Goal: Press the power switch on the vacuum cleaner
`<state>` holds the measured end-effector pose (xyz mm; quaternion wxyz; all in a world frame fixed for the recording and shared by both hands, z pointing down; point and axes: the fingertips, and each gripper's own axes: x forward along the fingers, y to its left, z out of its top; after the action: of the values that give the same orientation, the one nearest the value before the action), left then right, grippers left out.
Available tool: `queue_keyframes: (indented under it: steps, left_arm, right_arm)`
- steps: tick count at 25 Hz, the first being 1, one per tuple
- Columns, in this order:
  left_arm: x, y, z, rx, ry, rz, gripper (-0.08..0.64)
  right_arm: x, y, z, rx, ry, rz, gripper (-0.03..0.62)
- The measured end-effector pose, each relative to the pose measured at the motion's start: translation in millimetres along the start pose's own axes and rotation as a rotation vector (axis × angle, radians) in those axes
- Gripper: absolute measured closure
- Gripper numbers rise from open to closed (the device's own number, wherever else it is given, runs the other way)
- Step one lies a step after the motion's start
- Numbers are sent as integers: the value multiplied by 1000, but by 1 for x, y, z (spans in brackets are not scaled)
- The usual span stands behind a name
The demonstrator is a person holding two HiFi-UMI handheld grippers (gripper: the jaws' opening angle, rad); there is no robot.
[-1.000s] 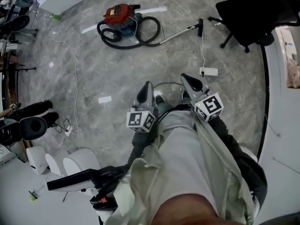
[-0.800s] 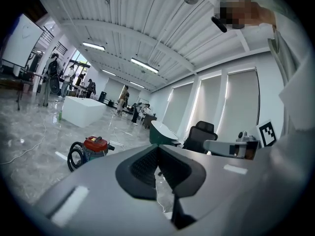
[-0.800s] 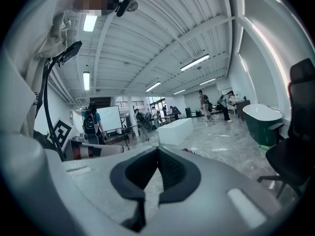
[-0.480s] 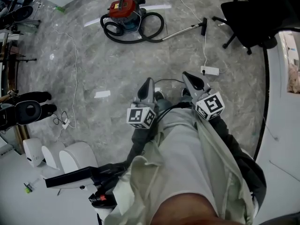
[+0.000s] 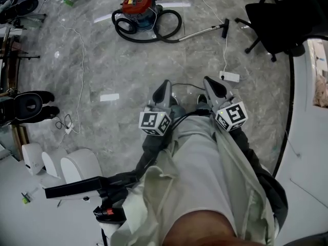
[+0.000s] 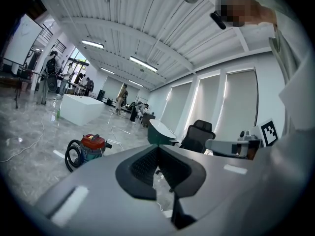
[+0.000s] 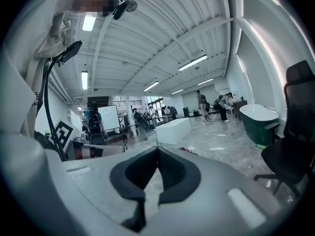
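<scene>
The vacuum cleaner [image 5: 138, 6] has a red top, a teal body and a coiled black hose, and it stands on the grey marble floor far ahead. Its metal wand [image 5: 202, 32] lies off to the right. It also shows small at the left in the left gripper view, as the vacuum cleaner [image 6: 91, 146]. My left gripper [image 5: 165, 86] and right gripper [image 5: 209, 81] are held side by side in front of the person's body, well short of the vacuum. Both point roughly level. The left gripper [image 6: 158, 147] and the right gripper [image 7: 157, 148] are shut, with nothing between their jaws.
A black office chair [image 5: 279, 14] stands at the upper right. A white power strip [image 5: 229, 77] and its cable lie just ahead of the right gripper. A white cord [image 5: 82, 60] runs down the left. White rounded units [image 5: 77, 168] sit at the lower left. People stand far off.
The floor scene has drifted slightly in the head view, with the vacuum now a little higher and further right. Both grippers keep their place and stay shut.
</scene>
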<state>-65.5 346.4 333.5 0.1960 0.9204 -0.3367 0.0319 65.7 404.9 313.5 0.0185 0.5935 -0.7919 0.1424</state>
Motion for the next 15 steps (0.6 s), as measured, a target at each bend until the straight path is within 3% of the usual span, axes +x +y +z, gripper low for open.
queue_keyframes:
  steps: [15]
  left_arm:
    - [-3, 7, -5, -21, 7, 28, 557]
  right_arm:
    - [6, 3, -4, -10, 20, 25, 591]
